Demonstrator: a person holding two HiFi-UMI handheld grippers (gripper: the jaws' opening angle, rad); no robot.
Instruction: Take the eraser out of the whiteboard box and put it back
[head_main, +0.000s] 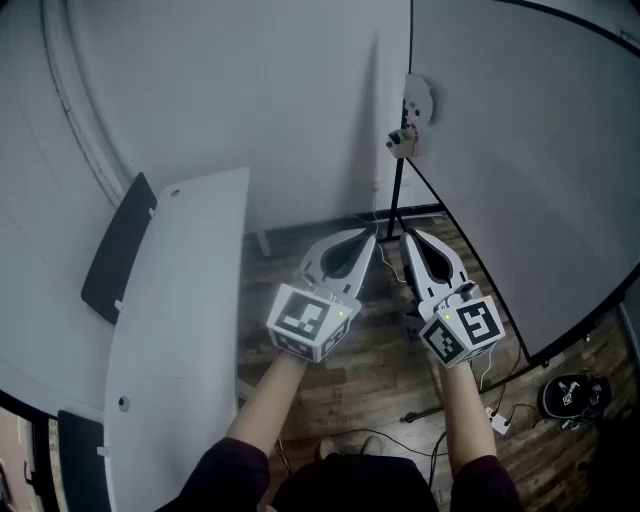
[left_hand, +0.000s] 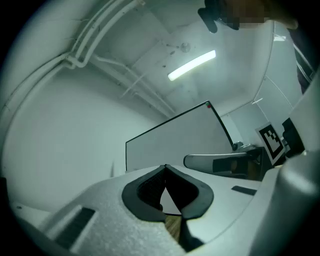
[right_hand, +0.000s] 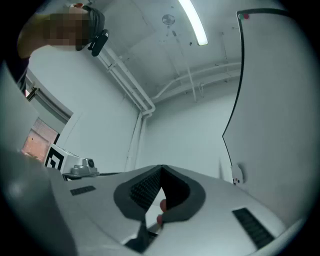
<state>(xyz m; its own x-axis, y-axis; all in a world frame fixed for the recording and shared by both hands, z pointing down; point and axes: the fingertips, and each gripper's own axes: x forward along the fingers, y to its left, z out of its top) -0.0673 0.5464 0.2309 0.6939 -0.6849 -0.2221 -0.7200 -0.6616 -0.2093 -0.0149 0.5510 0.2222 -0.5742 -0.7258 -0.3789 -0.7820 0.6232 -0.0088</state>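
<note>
Head view, starting well left of the whiteboard (head_main: 530, 180), shows a long white panel (head_main: 180, 300), then the left gripper (head_main: 370, 238) and the right gripper (head_main: 407, 238) held side by side over the wooden floor (head_main: 370, 370), both tips near the whiteboard's lower left edge. Each gripper's own view shows its jaws closed tip to tip with nothing caught between them. A small whiteboard box (head_main: 403, 142) sits on the whiteboard's left edge, above both gripper tips and apart from them; the eraser is too small to make out there.
</note>
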